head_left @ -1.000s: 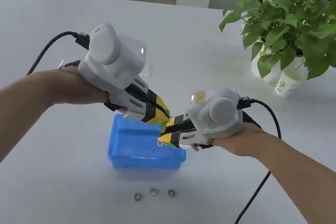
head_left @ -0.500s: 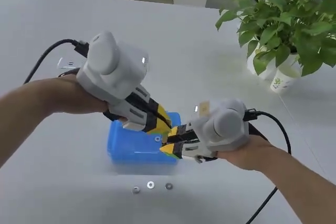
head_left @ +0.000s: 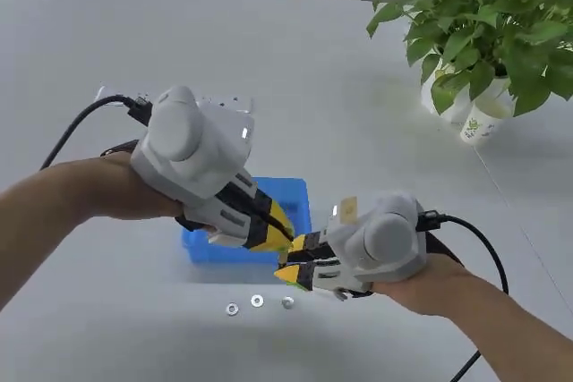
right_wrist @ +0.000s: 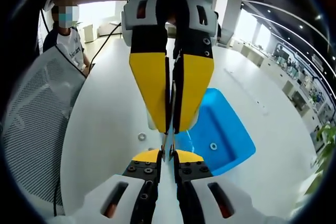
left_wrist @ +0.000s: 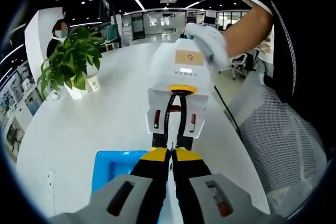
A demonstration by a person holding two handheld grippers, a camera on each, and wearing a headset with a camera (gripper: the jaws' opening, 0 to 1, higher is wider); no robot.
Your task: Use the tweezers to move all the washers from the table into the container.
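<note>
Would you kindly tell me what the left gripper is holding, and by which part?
The left gripper holds the tweezers by their shaft, tips sticking out beyond its jaws.

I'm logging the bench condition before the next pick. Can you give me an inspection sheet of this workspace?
Surface: white table, no spills seen.
Job's things: blue container holds one washer; three washers lie on the table beside it; tweezers run between the two grippers.
Clutter: a clear plastic piece behind the left gripper, identity unclear.
Grippers: left gripper shut on the tweezers; right gripper nearly closed around their tips.
Cables: one black cable per gripper.
Surroundings: potted plant at the table's far right; office beyond.
</note>
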